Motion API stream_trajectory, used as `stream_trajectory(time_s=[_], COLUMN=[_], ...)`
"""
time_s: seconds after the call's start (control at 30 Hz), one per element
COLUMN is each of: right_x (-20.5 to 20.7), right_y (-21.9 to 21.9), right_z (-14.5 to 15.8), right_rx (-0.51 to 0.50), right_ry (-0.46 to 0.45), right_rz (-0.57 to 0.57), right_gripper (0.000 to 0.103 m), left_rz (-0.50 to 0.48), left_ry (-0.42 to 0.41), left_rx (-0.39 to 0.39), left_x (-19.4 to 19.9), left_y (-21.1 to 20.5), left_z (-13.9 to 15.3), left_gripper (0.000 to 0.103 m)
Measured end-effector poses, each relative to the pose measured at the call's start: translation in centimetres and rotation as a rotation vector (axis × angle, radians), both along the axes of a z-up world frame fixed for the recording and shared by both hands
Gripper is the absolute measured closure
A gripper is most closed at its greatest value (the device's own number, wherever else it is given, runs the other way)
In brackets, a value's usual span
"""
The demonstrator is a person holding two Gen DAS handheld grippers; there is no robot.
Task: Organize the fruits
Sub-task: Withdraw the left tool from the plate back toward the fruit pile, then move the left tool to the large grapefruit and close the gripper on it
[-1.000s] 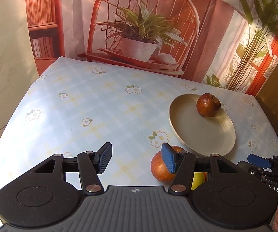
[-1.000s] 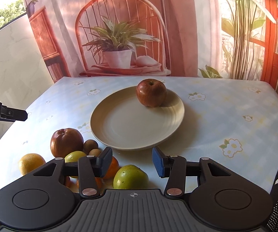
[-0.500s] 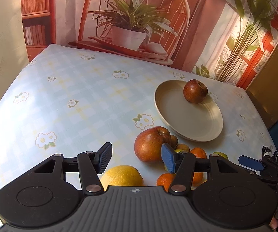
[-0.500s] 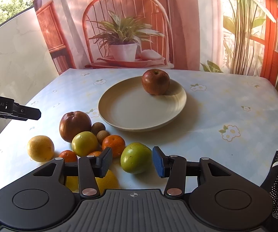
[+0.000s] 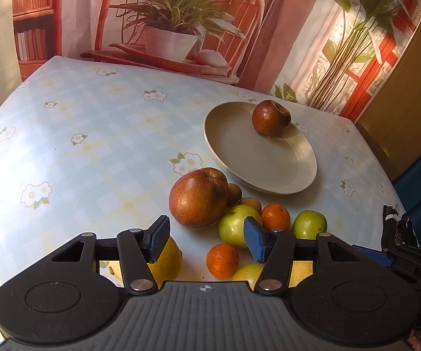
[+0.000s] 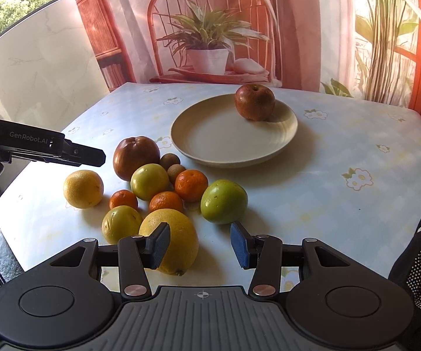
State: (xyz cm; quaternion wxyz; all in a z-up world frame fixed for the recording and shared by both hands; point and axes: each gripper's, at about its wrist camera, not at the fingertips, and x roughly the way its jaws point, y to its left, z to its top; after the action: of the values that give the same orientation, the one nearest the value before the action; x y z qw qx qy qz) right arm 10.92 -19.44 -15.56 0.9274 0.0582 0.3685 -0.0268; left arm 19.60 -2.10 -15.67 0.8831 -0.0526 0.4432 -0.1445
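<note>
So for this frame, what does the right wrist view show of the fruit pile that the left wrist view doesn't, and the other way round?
Only the right wrist view shows the whole pile: the round yellow citrus at its left, a third small orange and the big lemon in full, plus the left gripper from the side.

Only the left wrist view shows the right gripper's blue tip at its edge.

Both share the plate with one red apple, the loose red apple and both grippers empty.

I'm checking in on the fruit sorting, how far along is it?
Barely started. Done: one red apple sits on the plate. In hand: nothing; the left tool and right tool are both open and empty. Left: the fruit pile beside the plate, another red apple, oranges, green and yellow fruit.
</note>
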Motion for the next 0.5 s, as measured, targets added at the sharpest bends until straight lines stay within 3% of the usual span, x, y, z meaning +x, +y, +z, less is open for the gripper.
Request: stream_trajectory(time_s=[0.27, 0.5], right_x=[-0.1, 0.5], right_y=[0.5, 1.2], right_z=[-0.9, -1.6], right_rx=[0.004, 0.0], right_ry=[0.047, 0.091], right_rz=[0.038, 0.083], right_gripper=[0.06, 0.06], left_rz=[-0.101, -0.113], left_ry=[0.032, 0.057], left_rx=[0.006, -0.017], left_x=[0.2, 0.5], left_y=[-1.8, -2.0], left_z=[-1.1, -1.6], left_gripper=[0.049, 0.05])
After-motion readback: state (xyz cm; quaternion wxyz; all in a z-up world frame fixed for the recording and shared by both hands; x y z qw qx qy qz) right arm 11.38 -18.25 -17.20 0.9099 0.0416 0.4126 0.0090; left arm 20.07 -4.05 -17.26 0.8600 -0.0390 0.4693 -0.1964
